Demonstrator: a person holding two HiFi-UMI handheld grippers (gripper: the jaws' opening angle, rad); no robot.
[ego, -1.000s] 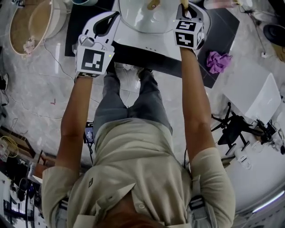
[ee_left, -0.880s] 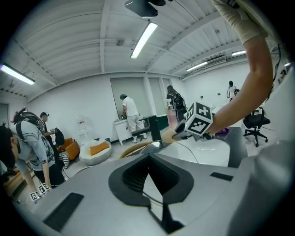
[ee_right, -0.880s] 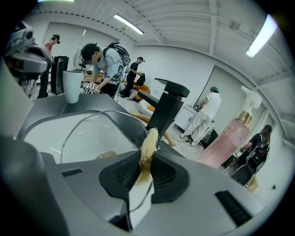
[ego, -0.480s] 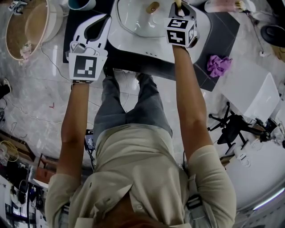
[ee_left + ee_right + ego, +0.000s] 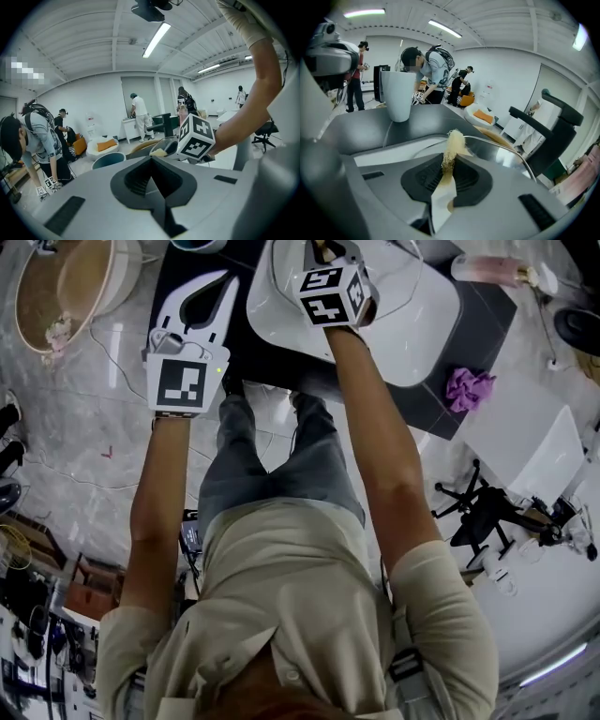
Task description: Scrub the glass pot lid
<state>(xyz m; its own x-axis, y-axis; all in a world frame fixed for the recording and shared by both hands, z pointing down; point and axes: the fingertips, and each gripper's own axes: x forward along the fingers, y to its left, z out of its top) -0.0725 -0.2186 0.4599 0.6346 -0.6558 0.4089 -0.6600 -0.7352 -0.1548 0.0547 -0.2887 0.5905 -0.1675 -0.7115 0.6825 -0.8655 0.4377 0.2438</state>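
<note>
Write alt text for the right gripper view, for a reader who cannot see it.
The right gripper is shut on a frayed yellowish scrubbing pad, with the shiny rim of the glass pot lid just beyond it. A white cup stands on the dark counter behind.

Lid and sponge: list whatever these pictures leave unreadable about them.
- Sponge-to-lid contact: right gripper view. The sponge, clamped in the right tongs, hides whether its tip meets or misses the lid.
- Lid's centre: head view. The right tongs cover it, and the top edge cuts off its far side.
- Lid's surface: left gripper view. The right tongs block most of it.
</note>
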